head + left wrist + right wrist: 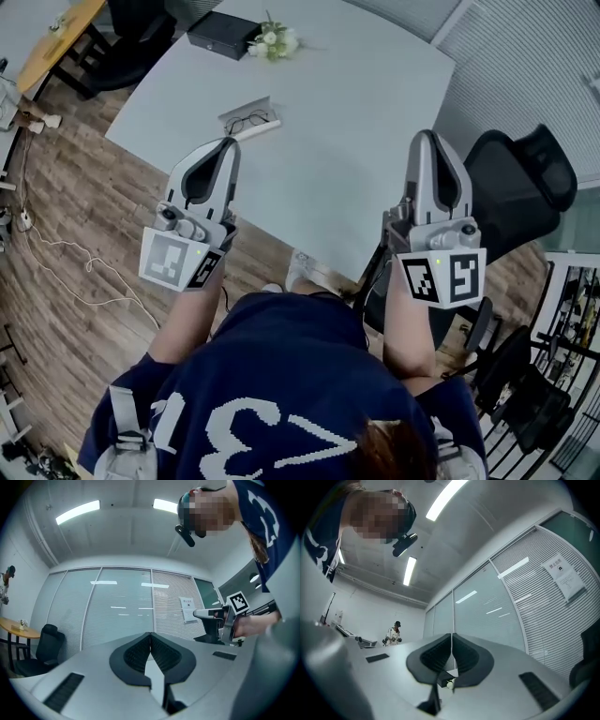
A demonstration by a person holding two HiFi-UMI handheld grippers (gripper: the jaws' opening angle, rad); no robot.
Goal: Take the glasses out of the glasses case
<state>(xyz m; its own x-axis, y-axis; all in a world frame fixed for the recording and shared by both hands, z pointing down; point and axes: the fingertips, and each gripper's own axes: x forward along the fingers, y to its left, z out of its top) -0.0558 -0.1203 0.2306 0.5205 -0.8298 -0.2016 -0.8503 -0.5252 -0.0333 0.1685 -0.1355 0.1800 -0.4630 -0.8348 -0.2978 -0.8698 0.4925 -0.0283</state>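
Judging by how things lie, I am at the reach-in step, with nothing touched yet. The glasses case (265,129) lies open on the desk (356,122), close to its near left edge, and the glasses (246,122) sit inside it. My left gripper (228,143) hangs over that edge, just short of the case and pointing roughly toward it, its jaws pressed together with nothing between them. My right gripper (427,137) is over the desk's near right edge, well apart from the case, with its jaws likewise closed and empty. A black box (223,35) and a small bunch of flowers (274,41) sit by the far edge, out of my way. Next I would spread one gripper's jaws, lower it over the case and pinch the frame, probably steadying the case with the other.
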